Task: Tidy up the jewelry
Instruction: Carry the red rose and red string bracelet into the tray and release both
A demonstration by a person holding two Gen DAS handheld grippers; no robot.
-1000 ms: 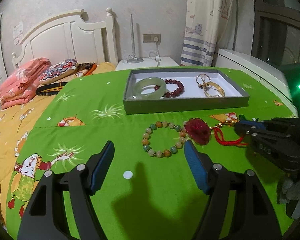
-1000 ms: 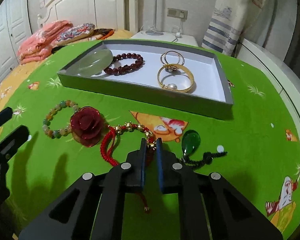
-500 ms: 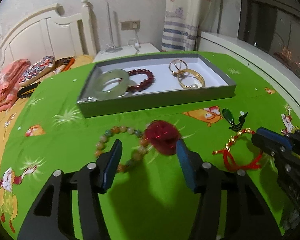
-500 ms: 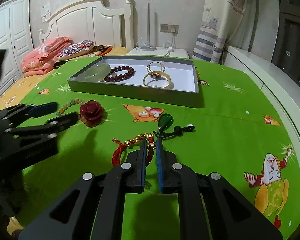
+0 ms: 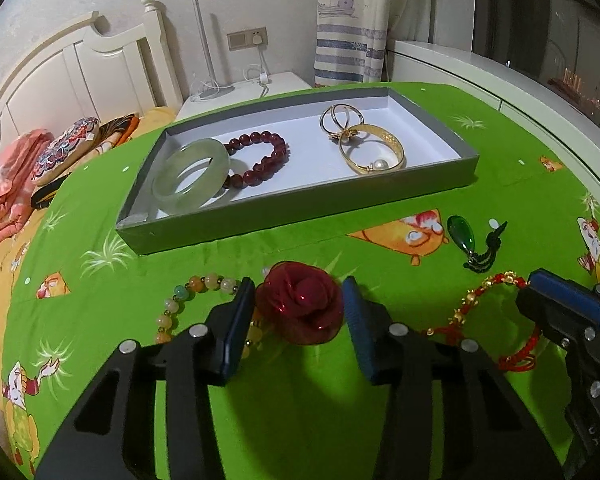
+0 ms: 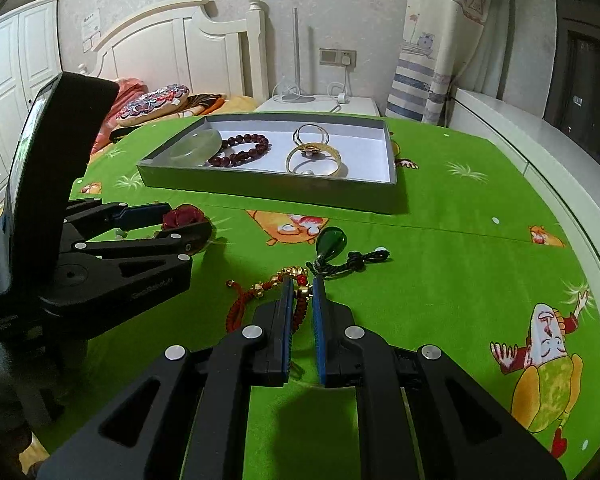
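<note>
left claw [image 5: 299, 312] straddles red rose [image 5: 300, 306] | right claw [image 6: 301, 304] pinches red cord bracelet [image 6: 259, 300]

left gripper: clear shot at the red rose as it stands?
Probably yes. The left gripper is open with the red rose already between its fingers; only the beaded bracelet under the left finger might get caught.

Bare green cloth [image 6: 480, 264] right of pendant [image 6: 331, 241]

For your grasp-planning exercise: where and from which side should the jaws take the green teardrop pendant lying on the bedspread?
Probably grip the green teardrop pendant across its narrow width, coming from above. It lies flat on the bedspread, cord trailing from its narrow end, and looks smooth, so slip is possible.
</note>
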